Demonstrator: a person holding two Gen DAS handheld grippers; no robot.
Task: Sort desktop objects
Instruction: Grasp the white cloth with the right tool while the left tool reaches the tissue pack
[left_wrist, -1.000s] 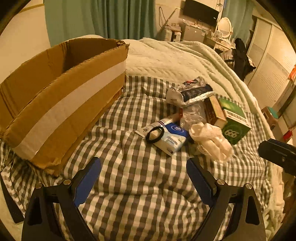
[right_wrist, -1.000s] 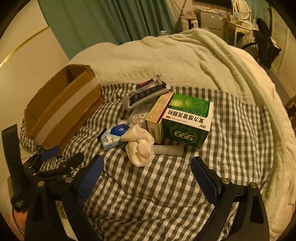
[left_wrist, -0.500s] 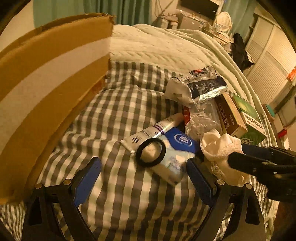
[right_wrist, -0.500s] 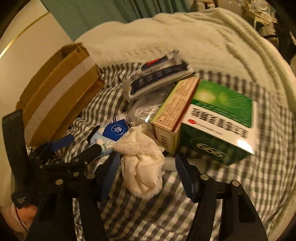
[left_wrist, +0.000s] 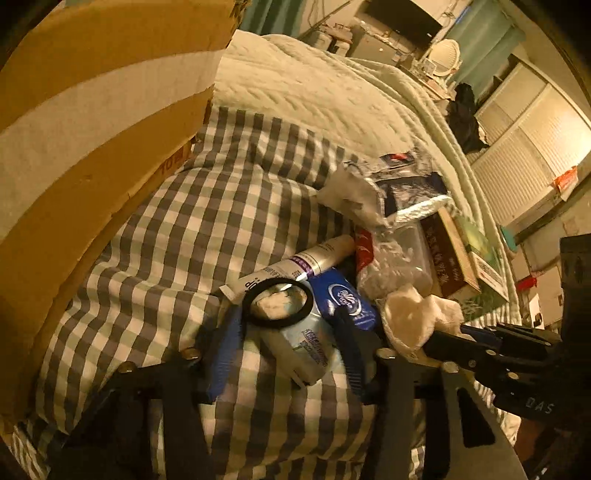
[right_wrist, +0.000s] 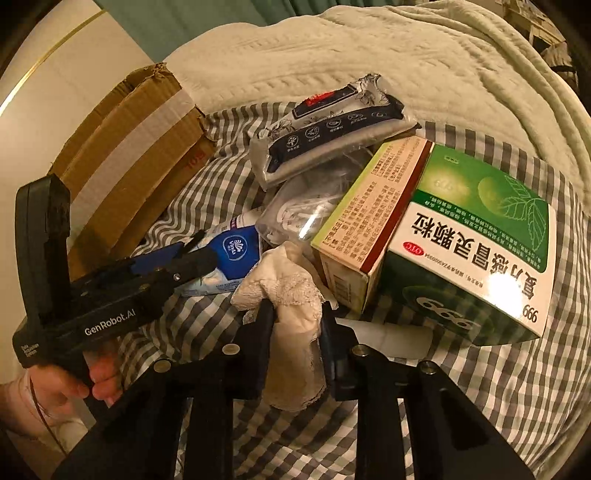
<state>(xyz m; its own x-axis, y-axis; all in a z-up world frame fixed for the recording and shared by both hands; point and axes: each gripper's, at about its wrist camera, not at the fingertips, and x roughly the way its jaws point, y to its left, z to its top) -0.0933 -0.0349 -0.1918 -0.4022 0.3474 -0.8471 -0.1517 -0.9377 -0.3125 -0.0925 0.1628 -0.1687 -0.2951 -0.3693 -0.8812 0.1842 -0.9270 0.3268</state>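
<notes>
On the checked cloth beside the cardboard box (left_wrist: 92, 122), the left gripper (left_wrist: 291, 328) has dropped in from wide open, jaws closing around the tissue pack (left_wrist: 306, 332) under the black ring (left_wrist: 277, 302). Rightward, the right gripper (right_wrist: 295, 332) is clamping the white cloth (right_wrist: 291, 295). Both grabs nearly lift-ready.

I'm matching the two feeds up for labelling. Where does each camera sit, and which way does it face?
Left wrist: on the left gripper, angled down at the checked cloth; its jaws are closing around the tissue pack with the black hair tie; the right gripper enters from the right.
Right wrist: on the right gripper, angled down, jaws closing on the white cloth; the left gripper and a hand show at left.
Shared: cardboard box, green medicine box, tissue pack, white cloth.
</notes>
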